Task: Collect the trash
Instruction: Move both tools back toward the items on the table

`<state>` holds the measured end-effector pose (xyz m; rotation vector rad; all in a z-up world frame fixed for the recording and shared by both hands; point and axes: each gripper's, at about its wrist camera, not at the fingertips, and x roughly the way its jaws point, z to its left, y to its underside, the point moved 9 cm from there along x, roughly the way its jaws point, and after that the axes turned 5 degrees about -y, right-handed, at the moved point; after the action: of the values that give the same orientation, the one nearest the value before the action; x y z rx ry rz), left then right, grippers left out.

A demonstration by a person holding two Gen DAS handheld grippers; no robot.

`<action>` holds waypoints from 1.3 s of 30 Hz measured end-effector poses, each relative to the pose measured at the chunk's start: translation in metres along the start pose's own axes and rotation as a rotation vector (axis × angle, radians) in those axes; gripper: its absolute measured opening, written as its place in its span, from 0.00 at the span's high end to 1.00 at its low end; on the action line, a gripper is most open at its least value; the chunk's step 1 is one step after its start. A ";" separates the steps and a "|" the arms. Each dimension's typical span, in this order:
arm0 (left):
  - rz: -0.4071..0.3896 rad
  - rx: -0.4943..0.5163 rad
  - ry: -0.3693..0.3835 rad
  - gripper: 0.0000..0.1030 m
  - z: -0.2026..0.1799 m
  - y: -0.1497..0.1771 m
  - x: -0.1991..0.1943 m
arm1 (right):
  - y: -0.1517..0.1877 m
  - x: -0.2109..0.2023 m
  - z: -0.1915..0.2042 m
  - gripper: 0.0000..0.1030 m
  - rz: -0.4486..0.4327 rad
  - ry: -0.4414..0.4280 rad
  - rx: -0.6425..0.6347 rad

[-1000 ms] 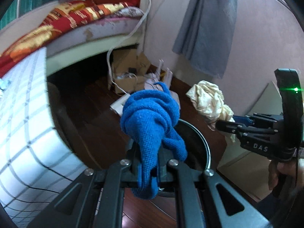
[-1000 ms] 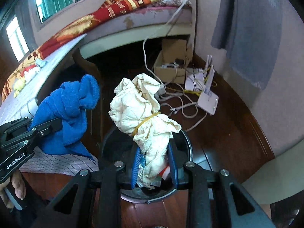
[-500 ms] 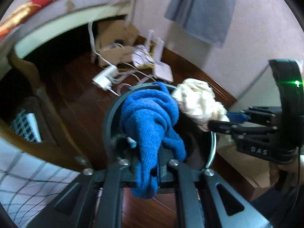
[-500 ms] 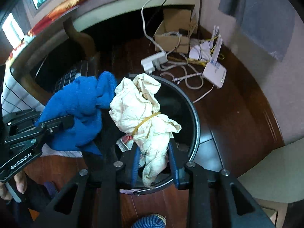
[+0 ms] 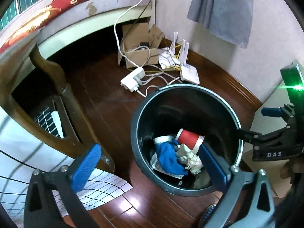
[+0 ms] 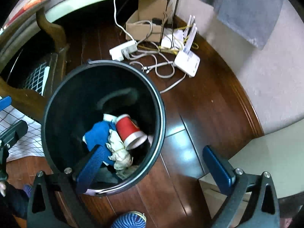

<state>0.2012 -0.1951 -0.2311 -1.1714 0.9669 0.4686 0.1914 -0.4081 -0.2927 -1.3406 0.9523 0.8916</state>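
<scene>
A black round trash bin [image 5: 136, 117] [image 6: 161, 102] stands on the dark wood floor. Inside lie a blue cloth [image 5: 169, 156] [image 6: 97, 134], a crumpled cream cloth bundle [image 5: 188, 156] [image 6: 118, 151] and a red paper cup [image 5: 189, 137] [image 6: 127, 130]. My left gripper [image 5: 150, 160] is open and empty above the bin's near rim. My right gripper [image 6: 153, 152] is open and empty over the bin's right rim; it also shows at the right edge of the left wrist view [image 5: 266, 125].
A cardboard box [image 5: 138, 53] [image 6: 146, 24], a white power strip [image 5: 132, 78] [image 6: 123, 50], a white router [image 5: 189, 72] [image 6: 187, 61] and tangled cables lie on the floor behind the bin. A bed with a wooden frame [image 5: 53, 79] is on the left. A grey cloth [image 5: 222, 9] hangs on the wall.
Both grippers opened over the bin. The blue cloth dropped from the left one and the cream bundle from the right one; both now lie inside the bin.
</scene>
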 end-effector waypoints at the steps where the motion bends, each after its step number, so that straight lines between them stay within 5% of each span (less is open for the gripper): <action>1: -0.012 0.004 0.002 0.00 0.000 -0.003 -0.004 | -0.002 -0.004 0.001 0.00 -0.011 0.002 -0.002; 18: -0.157 -0.028 -0.051 0.00 0.036 -0.035 -0.081 | -0.046 -0.084 0.038 0.00 -0.215 -0.051 -0.054; 33: -0.270 -0.143 -0.091 0.00 0.116 -0.030 -0.140 | -0.095 -0.145 0.136 0.00 -0.456 -0.146 -0.205; 39: -0.287 -0.229 -0.150 0.00 0.164 -0.016 -0.152 | -0.108 -0.152 0.174 0.00 -0.484 -0.215 -0.234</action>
<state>0.1959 -0.0257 -0.0848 -1.4350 0.6140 0.4355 0.2425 -0.2355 -0.1114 -1.5492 0.3371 0.7636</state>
